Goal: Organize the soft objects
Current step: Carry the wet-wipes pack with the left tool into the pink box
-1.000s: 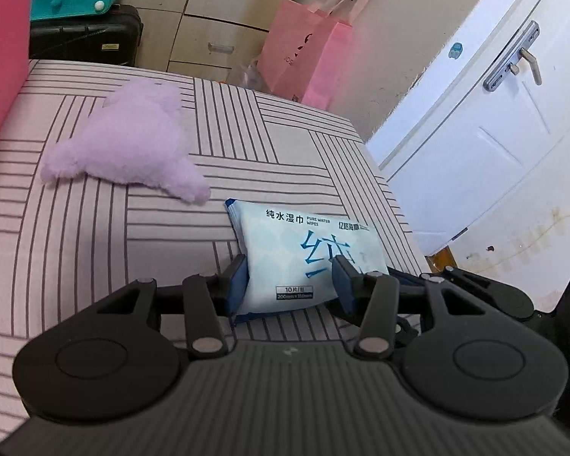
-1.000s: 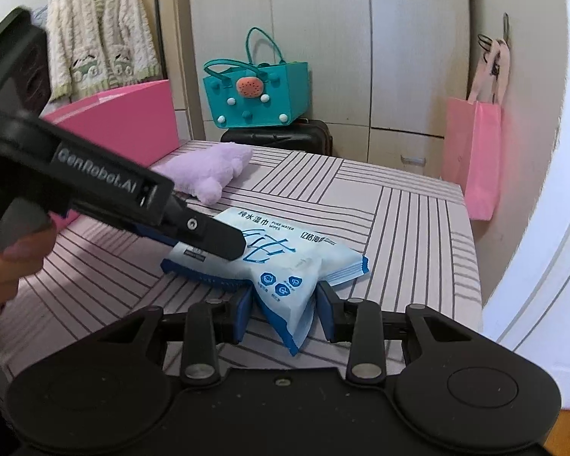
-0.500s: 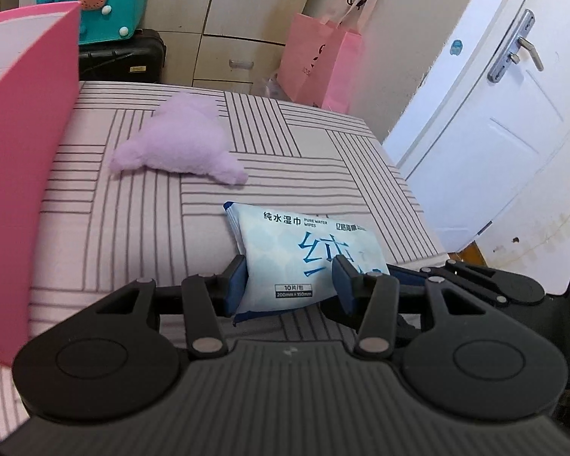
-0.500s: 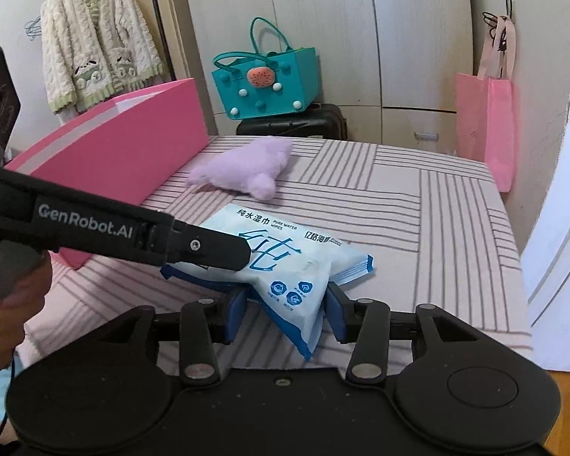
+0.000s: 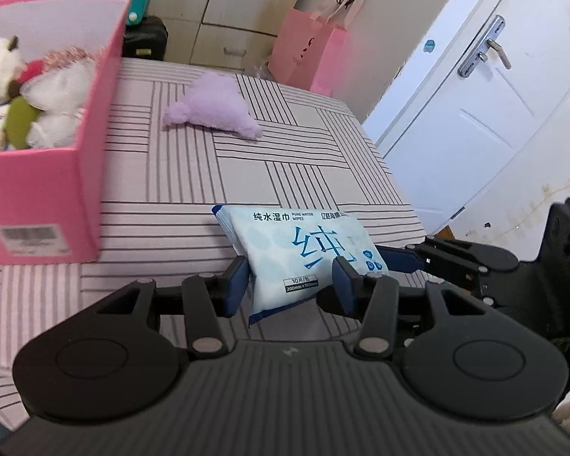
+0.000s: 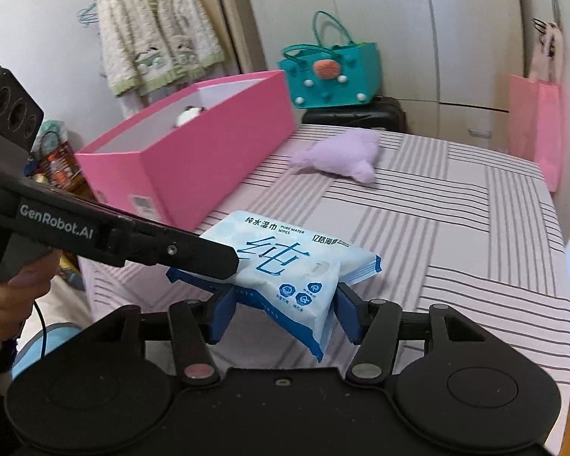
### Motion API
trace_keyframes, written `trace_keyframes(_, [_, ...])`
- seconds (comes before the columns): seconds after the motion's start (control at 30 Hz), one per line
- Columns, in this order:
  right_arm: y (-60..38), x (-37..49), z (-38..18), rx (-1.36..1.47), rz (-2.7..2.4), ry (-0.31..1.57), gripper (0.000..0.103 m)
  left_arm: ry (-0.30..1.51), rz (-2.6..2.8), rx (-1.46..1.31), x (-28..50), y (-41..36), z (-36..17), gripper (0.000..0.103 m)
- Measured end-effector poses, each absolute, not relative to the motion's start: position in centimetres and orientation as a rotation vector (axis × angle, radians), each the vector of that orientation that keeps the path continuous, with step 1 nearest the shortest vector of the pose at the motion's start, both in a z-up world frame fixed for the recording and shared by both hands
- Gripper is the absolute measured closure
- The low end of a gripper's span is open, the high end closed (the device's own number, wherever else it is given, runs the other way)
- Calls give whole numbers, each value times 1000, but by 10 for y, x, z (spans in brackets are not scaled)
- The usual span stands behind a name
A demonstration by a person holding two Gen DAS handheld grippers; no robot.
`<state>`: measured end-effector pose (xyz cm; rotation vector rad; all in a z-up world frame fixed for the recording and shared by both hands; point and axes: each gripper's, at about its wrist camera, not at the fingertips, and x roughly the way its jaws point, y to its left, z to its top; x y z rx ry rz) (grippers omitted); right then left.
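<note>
Both the left gripper (image 5: 290,279) and right gripper (image 6: 283,304) pinch the wipes pack (image 5: 304,252) above the striped bed (image 5: 304,174). Pink box (image 5: 57,174) of plush toys left, purple plush (image 5: 212,108) beyond, nothing between

The left matte-black plastic two-finger gripper (image 5: 289,279) has dark blue rubber pads (image 5: 235,285), ribbed housing, round recessed discs and silver pivot screws; the right matte-black two-finger gripper (image 6: 283,311) matches it; white "GenRobot.AI" lettering marks the left one's side; a bare-skinned hand (image 6: 3,304) with a ring grips its handle near a thin black cable.
</note>
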<state>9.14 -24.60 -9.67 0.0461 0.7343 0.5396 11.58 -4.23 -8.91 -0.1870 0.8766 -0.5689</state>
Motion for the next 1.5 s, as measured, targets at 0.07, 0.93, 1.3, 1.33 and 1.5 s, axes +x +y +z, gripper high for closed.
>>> trace_keyframes(0.07, [-242, 87, -93, 40, 556, 728, 42, 860, -565, -175, 107, -36, -83, 56])
trace_keyframes(0.93, [-140, 71, -20, 7, 842, 829, 55, 901, -474, -223, 53, 92, -6, 55])
trace_keyframes(1.3, [-112, 109, 27, -59, 820, 627, 55, 711, -432, -207, 87, 118, 32, 55])
trace_keyframes(1.33, [-110, 116, 28, -57, 815, 615, 55, 703, -431, -224, 94, 121, 32, 53])
trace_keyframes(1.5, [-101, 150, 23, -44, 792, 584, 55, 717, -416, -314, 137, 134, 22, 52])
